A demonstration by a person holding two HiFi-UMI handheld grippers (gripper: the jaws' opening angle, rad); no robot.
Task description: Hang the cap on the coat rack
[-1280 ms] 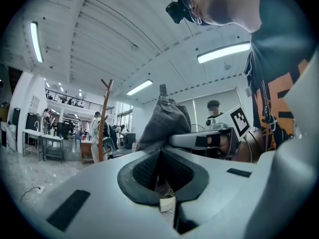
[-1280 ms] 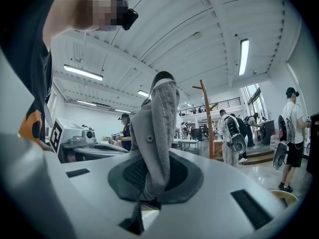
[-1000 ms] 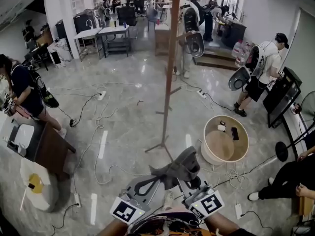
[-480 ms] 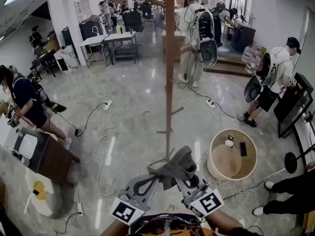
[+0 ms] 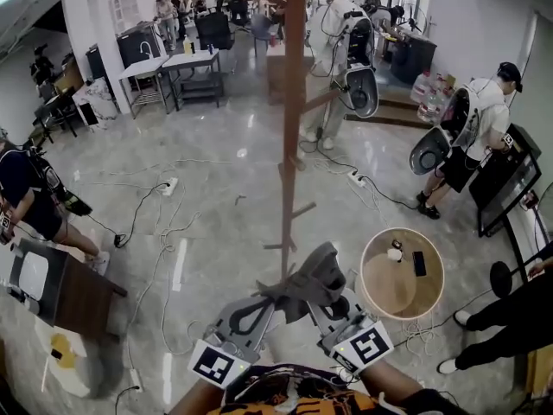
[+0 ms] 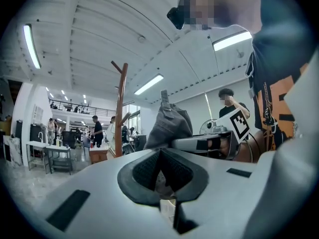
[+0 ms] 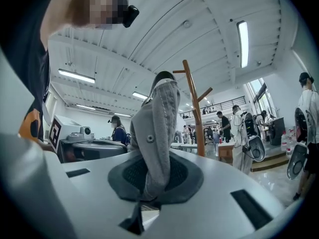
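Crumpled grey cap point(image 5: 304, 284) held up, near upright wooden coat rack point(image 5: 292, 102)

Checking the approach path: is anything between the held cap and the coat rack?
Nothing visible. The cap, pinched in the right gripper, faces the coat rack across bare floor. Loose cables lie left of its base, and the round table stands off to the right.

A glossy grey stone floor point(image 5: 225, 188) runs through the large hall, with black and white cables point(image 5: 164, 258) trailing across it. Far left stand a white column point(image 5: 102, 33) and two white desks point(image 5: 173, 61); near left is a brown cabinet point(image 5: 84, 296). A round wooden table point(image 5: 389, 288) sits at right. Strip lights point(image 6: 31, 46) glow on the ribbed white ceiling point(image 6: 114, 29). Tall windows point(image 7: 260, 101) brighten the far right.
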